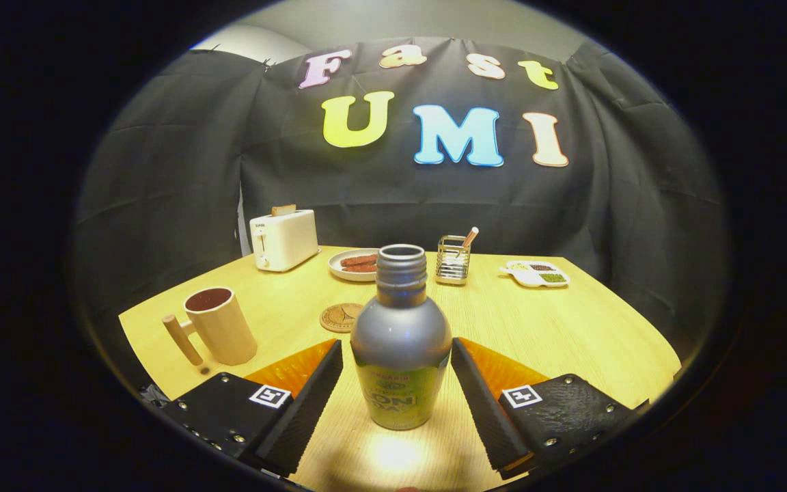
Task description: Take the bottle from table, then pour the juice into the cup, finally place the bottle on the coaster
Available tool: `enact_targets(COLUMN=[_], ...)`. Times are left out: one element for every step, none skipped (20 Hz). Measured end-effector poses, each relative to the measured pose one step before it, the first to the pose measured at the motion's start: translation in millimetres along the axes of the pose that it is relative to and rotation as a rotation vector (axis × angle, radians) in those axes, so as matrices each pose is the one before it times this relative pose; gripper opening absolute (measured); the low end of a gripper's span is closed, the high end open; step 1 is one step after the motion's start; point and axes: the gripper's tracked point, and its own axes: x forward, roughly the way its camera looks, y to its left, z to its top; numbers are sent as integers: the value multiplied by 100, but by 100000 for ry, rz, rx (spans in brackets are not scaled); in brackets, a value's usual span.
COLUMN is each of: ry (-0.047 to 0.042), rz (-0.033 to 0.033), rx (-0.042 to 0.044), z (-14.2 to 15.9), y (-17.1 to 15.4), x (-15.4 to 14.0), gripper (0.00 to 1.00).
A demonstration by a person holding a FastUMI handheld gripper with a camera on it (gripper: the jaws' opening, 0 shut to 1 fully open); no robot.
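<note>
My jaws stand spread around the upright bottle (401, 342), touching neither side; the cup (219, 325) stands beyond, leftward.

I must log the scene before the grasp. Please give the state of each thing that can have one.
bottle: upright on the table, cap off, between the fingers, gaps both sides.
gripper: fingers open.
cup: upright, dark inside.
coaster: flat, bare.
toaster: toast sticking up.
plate: holds sausages.
</note>
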Motion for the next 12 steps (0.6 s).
enact_targets(ry=[758,778,823,778,974,781,1028,744,589,765,531,544], rz=[-28,-186,40,-26,64,53,111,-124,-131,-75,-213,40], rx=[148,196,165,128,143,111,133,120,271,355,298,335], z=[-216,-294,-261,-268,-317,-201,-575,-354,-234,-419,-136,-146], y=[10,-9,-10,-55,94,44,44,-23,-46,4,-42,-17], x=[112,77,179,134,121,31,98,15,92,119,125,163], gripper=[97,97,97,97,97,97,97,97,97,97,97,97])
